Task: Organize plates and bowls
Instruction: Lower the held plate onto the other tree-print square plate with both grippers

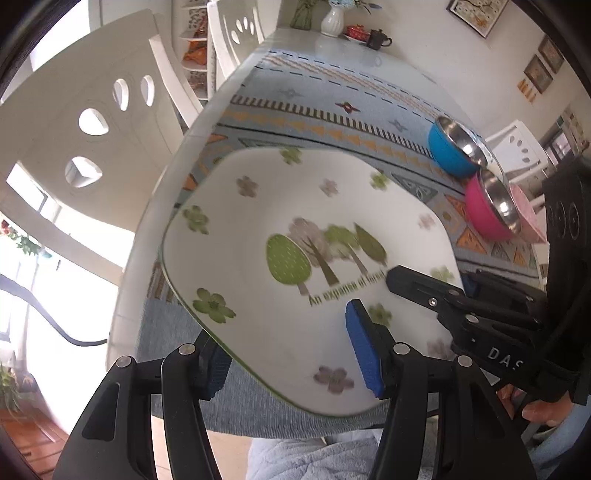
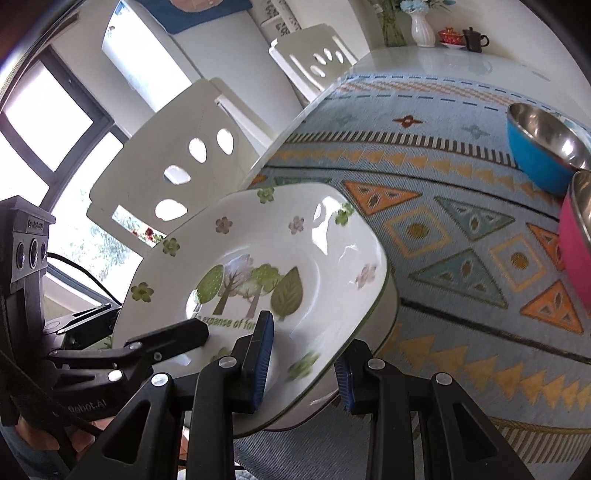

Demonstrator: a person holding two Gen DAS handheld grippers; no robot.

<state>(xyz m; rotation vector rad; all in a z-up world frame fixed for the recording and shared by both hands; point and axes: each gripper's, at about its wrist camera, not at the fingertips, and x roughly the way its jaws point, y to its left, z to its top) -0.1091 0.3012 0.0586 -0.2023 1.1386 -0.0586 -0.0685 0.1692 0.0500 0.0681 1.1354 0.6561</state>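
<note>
A white square plate (image 1: 295,236) printed with trees and flowers is held tilted above the table's near edge; it also shows in the right wrist view (image 2: 258,266). My left gripper (image 1: 288,354) is shut on the plate's near rim, one blue pad on top and one underneath. My right gripper (image 2: 303,365) is shut on the plate's opposite rim, and its fingers show in the left wrist view (image 1: 424,288). A blue bowl (image 1: 454,147) and a pink bowl (image 1: 487,210), both steel-lined, stand on the patterned mat at the right.
The table (image 2: 424,62) carries a blue patterned mat (image 2: 461,229). A white vase (image 2: 423,27), a red cup and a dark teapot (image 2: 476,38) stand at the far end. White chairs (image 1: 92,129) line the left side. A pink dish (image 1: 528,214) sits behind the pink bowl.
</note>
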